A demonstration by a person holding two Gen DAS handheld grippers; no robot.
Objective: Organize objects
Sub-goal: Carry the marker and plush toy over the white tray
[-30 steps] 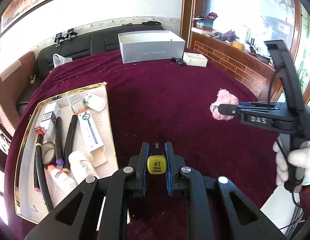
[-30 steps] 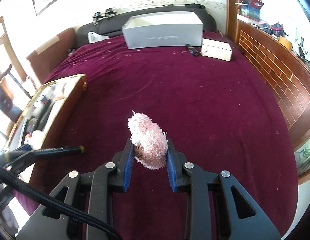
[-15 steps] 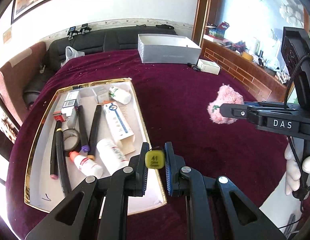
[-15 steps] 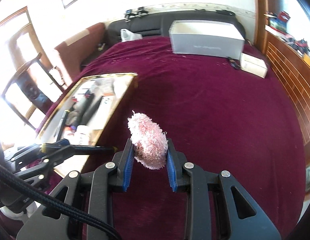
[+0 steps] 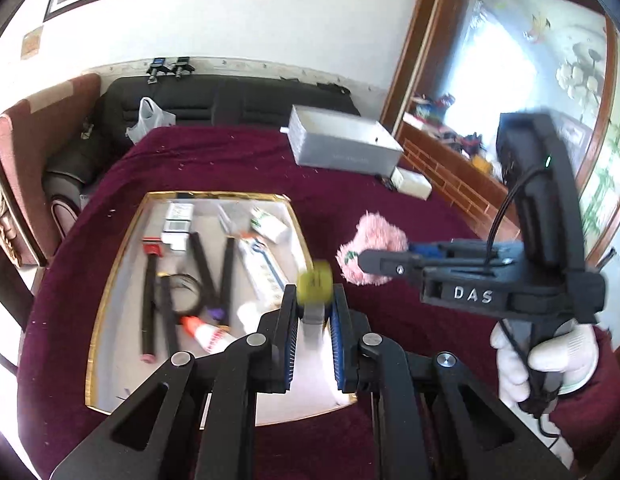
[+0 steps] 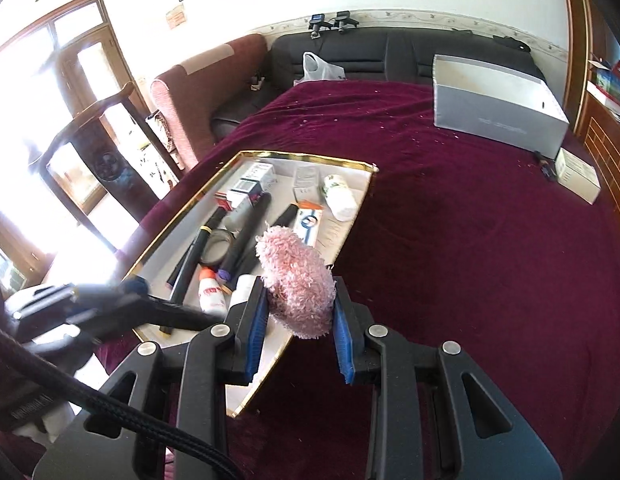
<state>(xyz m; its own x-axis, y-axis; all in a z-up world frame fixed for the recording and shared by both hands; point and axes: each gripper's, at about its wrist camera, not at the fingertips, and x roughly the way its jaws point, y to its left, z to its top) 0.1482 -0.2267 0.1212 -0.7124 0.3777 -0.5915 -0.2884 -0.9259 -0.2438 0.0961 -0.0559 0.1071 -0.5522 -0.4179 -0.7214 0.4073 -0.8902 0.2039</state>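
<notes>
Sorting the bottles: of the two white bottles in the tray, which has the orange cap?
The white bottle at the near end of the gold-rimmed tray, beside the black pens. The other, at the far end, shows green print and no orange cap.

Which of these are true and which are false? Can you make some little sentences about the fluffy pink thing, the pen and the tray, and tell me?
1. The right hand-held gripper is shut on the pink puff. True.
2. The left hand-held gripper is empty. False: it is shut on a marker with a yellow cap.
3. The tray has a gold rim. True.
4. The tray has nothing in it. False: it holds markers, bottles and small boxes.
5. The grey box sits inside the tray. False: it stands on the red cloth, far from the tray.
</notes>
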